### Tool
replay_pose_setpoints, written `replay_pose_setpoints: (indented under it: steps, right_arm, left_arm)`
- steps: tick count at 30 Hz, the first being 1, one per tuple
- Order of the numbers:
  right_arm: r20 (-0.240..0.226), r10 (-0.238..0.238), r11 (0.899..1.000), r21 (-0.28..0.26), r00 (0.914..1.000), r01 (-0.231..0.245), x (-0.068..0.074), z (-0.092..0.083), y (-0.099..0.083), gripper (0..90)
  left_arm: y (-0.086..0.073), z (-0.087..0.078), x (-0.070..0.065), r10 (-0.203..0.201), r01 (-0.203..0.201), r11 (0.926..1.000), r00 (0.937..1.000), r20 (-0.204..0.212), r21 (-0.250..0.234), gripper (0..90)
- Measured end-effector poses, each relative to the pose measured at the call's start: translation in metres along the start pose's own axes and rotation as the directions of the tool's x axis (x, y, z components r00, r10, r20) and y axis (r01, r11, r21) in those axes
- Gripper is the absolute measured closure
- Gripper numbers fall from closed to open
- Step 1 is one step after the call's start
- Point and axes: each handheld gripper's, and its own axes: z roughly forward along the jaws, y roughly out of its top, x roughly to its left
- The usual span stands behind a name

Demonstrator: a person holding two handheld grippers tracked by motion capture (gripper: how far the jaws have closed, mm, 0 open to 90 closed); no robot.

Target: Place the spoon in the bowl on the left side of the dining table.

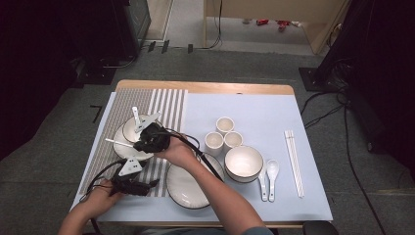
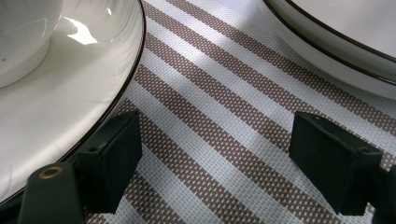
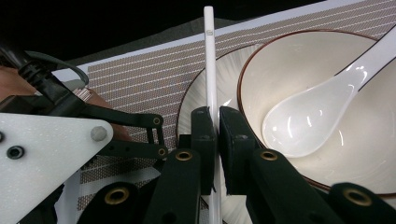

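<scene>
A wooden surface (image 1: 205,87) stands on grey carpet in a dim room, covered by a pale blue sheet with a brown-and-white striped woven placemat (image 1: 169,105) at its left end. I take the placemat as my landmark. On the placemat sits a white plate (image 1: 122,144) with a dark rim, and on the plate a white bowl (image 3: 327,116) holding a glossy ceramic spoon (image 3: 317,112). My right gripper (image 3: 215,116) hangs over that plate with its jaws pressed together, pinching one white chopstick (image 3: 210,60) about midway along its length; the stick lies across the plate's edge beside the bowl. My left gripper (image 2: 215,144) rests low at the near end of the placemat with its jaws spread wide and nothing between them, the plate just to one side. Right of the placemat lie a second dark-rimmed plate (image 1: 188,188), three small cups (image 1: 223,134), another bowl (image 1: 243,162), two spoons (image 1: 268,178) and, farthest off, a pair of white chopsticks (image 1: 293,161). I judge the held chopstick to be light, stiff and very smooth, so it may swivel or slip between flat pads; a hold near its middle, square across the shaft, should keep it balanced. The crockery looks hard, glazed and breakable, so I would keep the stick from knocking the bowl.
</scene>
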Motion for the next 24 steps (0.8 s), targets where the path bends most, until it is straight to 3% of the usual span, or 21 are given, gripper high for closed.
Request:
replay_pose_setpoints:
  steps: [24]
  right_arm:
    - [-0.001, 0.000, 1.000, 0.030, 1.0000, 0.000, -0.004, 0.016, -0.001, 85.4]
  left_arm:
    - [0.000, 0.000, 0.000, 0.000, 0.000, 1.0000, 1.0000, -0.001, 0.000, 17.5]
